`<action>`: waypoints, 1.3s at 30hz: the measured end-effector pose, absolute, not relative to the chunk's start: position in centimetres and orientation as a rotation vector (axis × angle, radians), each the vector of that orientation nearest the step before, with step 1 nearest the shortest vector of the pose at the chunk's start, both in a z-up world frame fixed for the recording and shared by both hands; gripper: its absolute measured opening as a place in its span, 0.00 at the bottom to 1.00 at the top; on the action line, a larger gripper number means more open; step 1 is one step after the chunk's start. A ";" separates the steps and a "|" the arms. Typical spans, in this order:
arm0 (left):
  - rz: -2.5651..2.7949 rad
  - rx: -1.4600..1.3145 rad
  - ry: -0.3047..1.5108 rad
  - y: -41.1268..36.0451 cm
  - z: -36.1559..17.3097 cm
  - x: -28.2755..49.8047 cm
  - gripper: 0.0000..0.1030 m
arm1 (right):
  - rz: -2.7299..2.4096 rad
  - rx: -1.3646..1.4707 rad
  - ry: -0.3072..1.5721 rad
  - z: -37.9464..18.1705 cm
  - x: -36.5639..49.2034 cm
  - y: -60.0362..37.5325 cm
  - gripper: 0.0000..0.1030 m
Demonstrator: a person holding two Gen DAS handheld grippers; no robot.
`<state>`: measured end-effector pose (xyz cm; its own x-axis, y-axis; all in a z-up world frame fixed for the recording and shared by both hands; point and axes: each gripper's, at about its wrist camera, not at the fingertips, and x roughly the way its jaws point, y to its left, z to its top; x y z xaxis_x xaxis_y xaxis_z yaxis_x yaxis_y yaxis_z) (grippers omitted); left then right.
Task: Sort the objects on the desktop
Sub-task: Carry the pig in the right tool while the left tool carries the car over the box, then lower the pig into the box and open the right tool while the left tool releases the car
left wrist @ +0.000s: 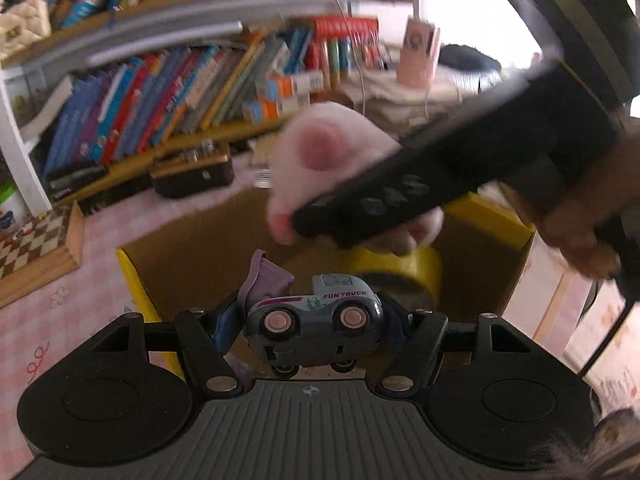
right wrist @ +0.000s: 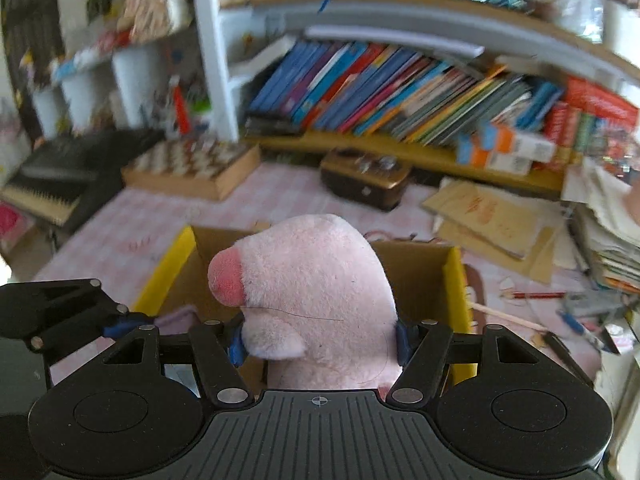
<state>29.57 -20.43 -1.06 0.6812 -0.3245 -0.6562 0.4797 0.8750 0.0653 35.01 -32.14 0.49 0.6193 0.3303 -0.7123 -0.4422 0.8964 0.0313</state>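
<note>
Left wrist view first: to the left of the cardboard box point(left wrist: 200, 248) on my pink-checked desk point(left wrist: 48, 320) lies a chessboard point(left wrist: 36, 240). My left gripper point(left wrist: 314, 326) is tilted down over the box's near edge, jaws clamped end to end on a grey toy truck point(left wrist: 316, 320) lying on its side, wheels toward me. Beyond it, inside the box, sits a yellow tape roll point(left wrist: 400, 276). Further right, a hand point(left wrist: 572, 216) angles my other tool in over the box.

Right wrist view: my right gripper point(right wrist: 320, 340) points down at the box point(right wrist: 424, 276), jaws clamped on a pink plush pig point(right wrist: 316, 280), its snout to the left, held above the box's opening.
</note>
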 end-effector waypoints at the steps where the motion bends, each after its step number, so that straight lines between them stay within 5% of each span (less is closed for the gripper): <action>1: -0.455 0.247 0.701 -20.6 -1.4 29.7 0.64 | 0.462 -0.169 0.805 0.2 35.4 -31.7 0.64; 20: -0.374 0.227 0.740 -20.8 -2.1 29.9 0.65 | 0.538 -0.182 1.079 -5.8 40.3 -27.8 0.71; 22: -0.359 0.233 0.728 -20.9 -2.0 29.6 0.69 | 0.528 -0.176 1.069 -5.7 40.1 -28.1 0.74; 24: -0.350 0.234 0.714 -20.9 -1.7 29.2 0.84 | 0.524 -0.170 1.050 -5.2 39.6 -28.5 0.79; 39: -0.260 0.180 0.535 -18.5 3.7 24.0 0.97 | 0.541 0.018 0.705 4.0 32.9 -34.1 0.96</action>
